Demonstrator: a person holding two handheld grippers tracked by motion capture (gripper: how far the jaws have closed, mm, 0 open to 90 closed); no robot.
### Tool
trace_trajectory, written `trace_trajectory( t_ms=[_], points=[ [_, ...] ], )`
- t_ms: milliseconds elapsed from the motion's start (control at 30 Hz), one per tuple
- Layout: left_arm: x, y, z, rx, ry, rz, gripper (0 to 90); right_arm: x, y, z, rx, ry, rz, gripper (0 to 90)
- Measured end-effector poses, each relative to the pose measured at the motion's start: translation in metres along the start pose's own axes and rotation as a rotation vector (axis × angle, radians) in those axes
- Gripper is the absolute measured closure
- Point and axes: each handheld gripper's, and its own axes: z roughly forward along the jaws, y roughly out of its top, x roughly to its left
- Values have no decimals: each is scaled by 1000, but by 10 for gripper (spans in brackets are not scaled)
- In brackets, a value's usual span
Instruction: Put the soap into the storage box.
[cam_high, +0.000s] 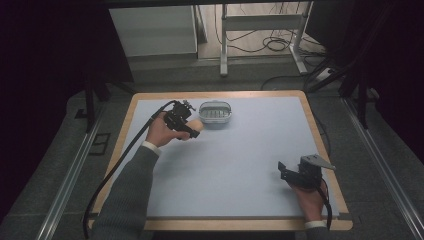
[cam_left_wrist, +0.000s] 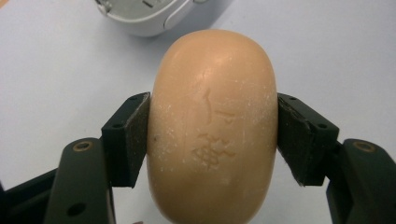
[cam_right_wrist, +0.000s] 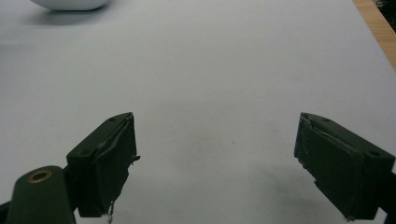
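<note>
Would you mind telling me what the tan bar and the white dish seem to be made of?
The bar looks like solid soap: matte, waxy tan, with a stamped mark and pale powdery scuffs. The dish looks like moulded plastic: smooth, slightly glossy white-grey rim with a ribbed inside, though glazed ceramic cannot be ruled out.

Open table surface (cam_high: 250, 160) is lying between the grippers. Far left, the soap dish (cam_high: 215, 113) is standing just beyond the soap bar (cam_left_wrist: 212, 126), blocking passage there; wide room is remaining right of it.
</note>
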Motion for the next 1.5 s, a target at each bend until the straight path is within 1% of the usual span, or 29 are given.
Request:
trace_trajectory(
  t_ms=[33,100,233,367,467,533,933,1200,1500],
  points=[
    [1,4,-1,-11,-4,-3,324,0,0,0,2,1,0,131],
    [1,7,-1,-11,-3,3,324,0,0,0,-2,-5,6,131],
    [1,13,-2,-7,-6,15,324,0,0,0,3,-5,-1,131],
    [2,19,-6,-11,8,28,324,0,0,1,5,-3,-1,131],
    [2,24,-3,-7,4,31,324,0,0,1,6,-3,-2,131],
    [2,27,0,6,11,38,324,0,0,1,4,-2,-1,131],
    [9,40,4,0,7,39,324,0,0,1,5,3,0,131],
    [13,48,16,21,-3,40,324,0,0,0,2,0,-1,131],
    [20,59,27,37,1,35,324,0,0,0,3,1,2,131]
  ],
)
